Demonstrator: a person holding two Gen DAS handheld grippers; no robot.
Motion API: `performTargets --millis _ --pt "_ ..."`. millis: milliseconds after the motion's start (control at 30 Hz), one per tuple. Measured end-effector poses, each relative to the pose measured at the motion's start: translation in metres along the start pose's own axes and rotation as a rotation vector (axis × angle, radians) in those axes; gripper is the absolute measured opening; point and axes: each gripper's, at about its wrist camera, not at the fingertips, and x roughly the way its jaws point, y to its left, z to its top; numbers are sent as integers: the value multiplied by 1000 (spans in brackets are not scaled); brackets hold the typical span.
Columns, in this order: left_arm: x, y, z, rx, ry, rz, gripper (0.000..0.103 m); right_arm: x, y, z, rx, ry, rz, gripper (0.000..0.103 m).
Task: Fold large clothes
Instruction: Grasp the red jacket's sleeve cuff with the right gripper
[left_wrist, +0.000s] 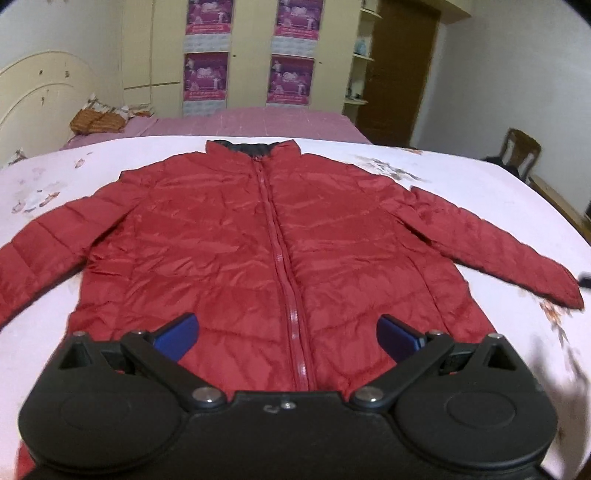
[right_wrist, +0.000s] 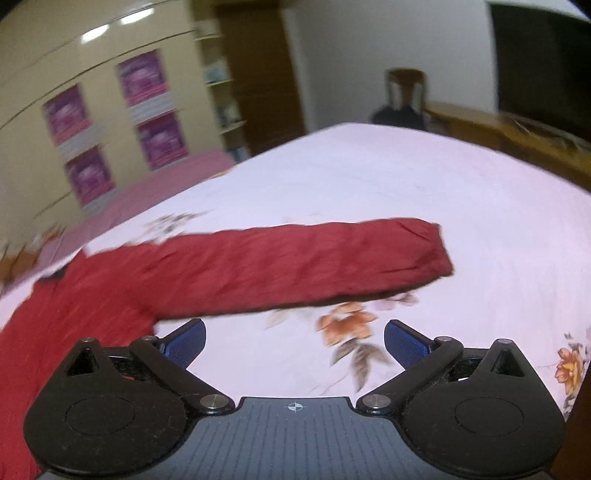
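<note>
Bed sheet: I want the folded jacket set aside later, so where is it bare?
Bare floral sheet lies beyond the sleeve cuff and between sleeve and right gripper. The red jacket fills the middle.

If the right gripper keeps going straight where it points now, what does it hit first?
Probably the bare floral bedsheet: the right gripper has open jaws with nothing between them. The red jacket's sleeve lies just beyond; depth is unclear.

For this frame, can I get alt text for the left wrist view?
A red jacket lies zipped and face up on a floral sheet, both sleeves spread out. The left gripper hangs open over its hem, holding nothing. A wardrobe with purple posters stands behind.
</note>
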Motion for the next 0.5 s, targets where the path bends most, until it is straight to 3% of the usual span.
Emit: performTargets --millis 33,67,200,233,267,400,500 --pt "3 -1 1 -10 -20 19 102 7 -8 4 23 16 -8 55" --pt "6 -4 4 -14 -32 39 102 18 -18 8 67 39 -14 47" --pt "23 -13 20 -23 -30 60 103 48 -55 19 220 67 -9 49" --pt "29 -16 23 -19 -21 55 103 56 -63 20 255 75 -9 53" --pt "37 -19 26 -16 0 47 103 62 -70 20 285 79 -8 63" --pt "63 -35 33 -10 58 35 103 78 -92 17 362 78 16 64" --pt "78 -47 37 21 77 69 103 84 -98 14 399 42 30 63"
